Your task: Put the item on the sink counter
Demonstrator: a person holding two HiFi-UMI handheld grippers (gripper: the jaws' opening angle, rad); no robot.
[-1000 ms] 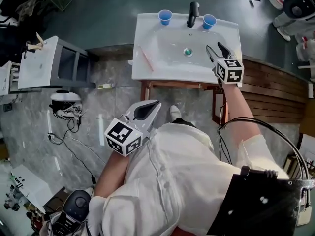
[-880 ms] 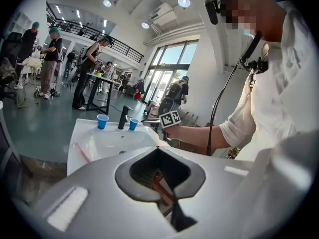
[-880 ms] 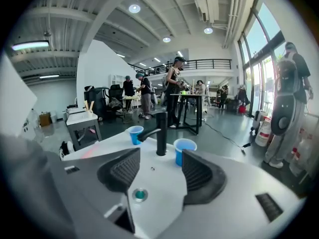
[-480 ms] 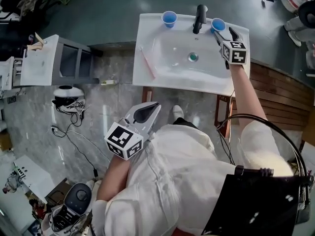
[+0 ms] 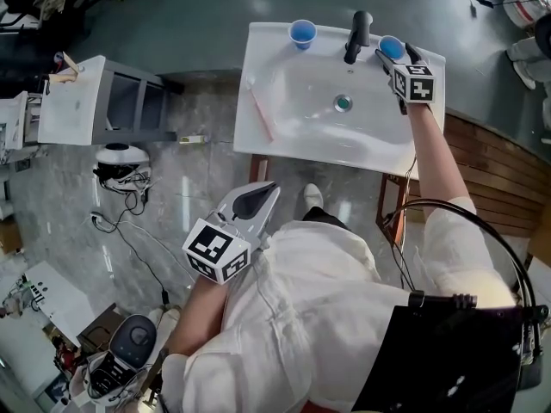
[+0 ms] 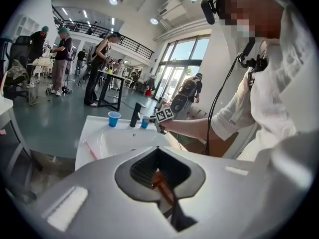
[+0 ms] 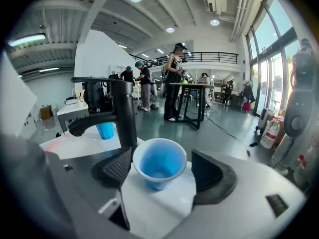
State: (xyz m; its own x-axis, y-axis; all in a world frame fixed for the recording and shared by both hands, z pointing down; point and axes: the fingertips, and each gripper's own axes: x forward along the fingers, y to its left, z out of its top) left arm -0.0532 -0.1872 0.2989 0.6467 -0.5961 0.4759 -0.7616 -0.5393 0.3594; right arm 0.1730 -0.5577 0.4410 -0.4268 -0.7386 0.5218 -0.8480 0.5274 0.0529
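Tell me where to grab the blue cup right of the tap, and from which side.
Take the blue cup by its side wall just under the rim, probably coming level from the front edge of the sink counter. It stands upright and tapers downward, and the faucet crowds its left. The right gripper, whose jaws have just been opening, has the cup between them, ungripped.

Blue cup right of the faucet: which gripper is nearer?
Right. The right gripper has just been opening its jaws; they stand either side of the blue cup without pressing it. The left gripper, shut, is back by the person's shirt, short of the sink counter.
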